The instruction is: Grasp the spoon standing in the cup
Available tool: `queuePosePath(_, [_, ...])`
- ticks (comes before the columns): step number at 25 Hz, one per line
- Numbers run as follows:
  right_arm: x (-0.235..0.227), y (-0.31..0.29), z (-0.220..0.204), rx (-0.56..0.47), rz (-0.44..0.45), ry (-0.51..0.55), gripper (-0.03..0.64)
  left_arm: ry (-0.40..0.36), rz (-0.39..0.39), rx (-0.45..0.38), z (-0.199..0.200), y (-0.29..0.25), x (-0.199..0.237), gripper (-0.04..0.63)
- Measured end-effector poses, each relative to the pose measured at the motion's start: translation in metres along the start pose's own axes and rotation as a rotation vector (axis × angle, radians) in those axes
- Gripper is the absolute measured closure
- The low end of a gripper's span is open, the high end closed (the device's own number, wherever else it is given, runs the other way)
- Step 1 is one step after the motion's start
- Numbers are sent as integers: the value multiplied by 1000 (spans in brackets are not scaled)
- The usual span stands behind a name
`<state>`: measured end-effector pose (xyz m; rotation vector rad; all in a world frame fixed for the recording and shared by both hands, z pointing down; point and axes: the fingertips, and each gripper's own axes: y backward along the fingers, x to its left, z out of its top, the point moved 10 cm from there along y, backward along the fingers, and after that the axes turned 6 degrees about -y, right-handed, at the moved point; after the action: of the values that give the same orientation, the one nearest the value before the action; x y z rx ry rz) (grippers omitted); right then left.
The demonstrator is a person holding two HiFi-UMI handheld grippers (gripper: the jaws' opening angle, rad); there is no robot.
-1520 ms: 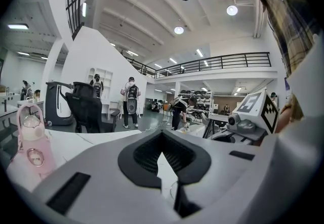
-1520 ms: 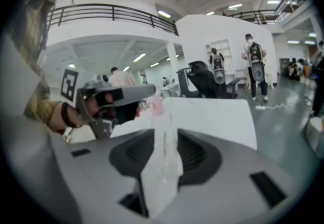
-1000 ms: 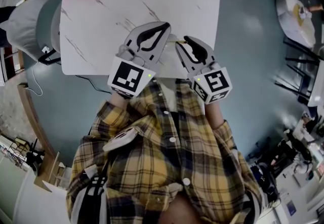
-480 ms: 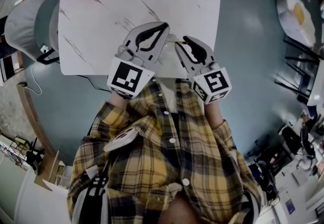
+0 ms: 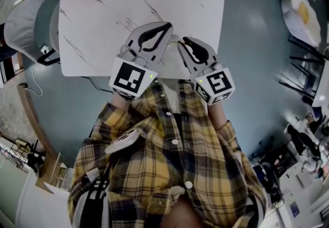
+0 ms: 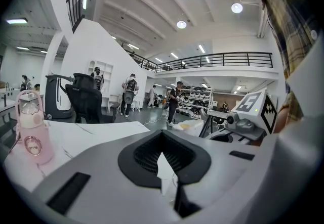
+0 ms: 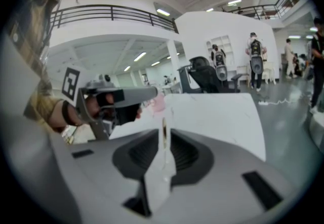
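Closing: right gripper [image 7: 164,139] jaws have just been closing and are now pinching the spoon handle.
Spoon [image 7: 163,124]: standing upright between the right gripper's jaws, long axis crossing them.
Left gripper [image 6: 163,134]: sitting just beside the right gripper, tips together, empty.
Cup: not showing clearly.

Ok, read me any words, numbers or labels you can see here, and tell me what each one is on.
No readable text anywhere.
Left marker cube and right marker cube: black-and-white square code patterns, no letters.
Pink bottle: round emblem, too blurred to read.
Background shelves: too small to read.
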<state>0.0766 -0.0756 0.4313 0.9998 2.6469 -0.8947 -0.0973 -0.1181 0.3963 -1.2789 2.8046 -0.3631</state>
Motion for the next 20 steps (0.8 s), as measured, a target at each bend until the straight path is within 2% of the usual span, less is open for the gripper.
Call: queuePosePath(20, [1,5,6,-14,-3,5,578,5,6,-13,9,0,2,580])
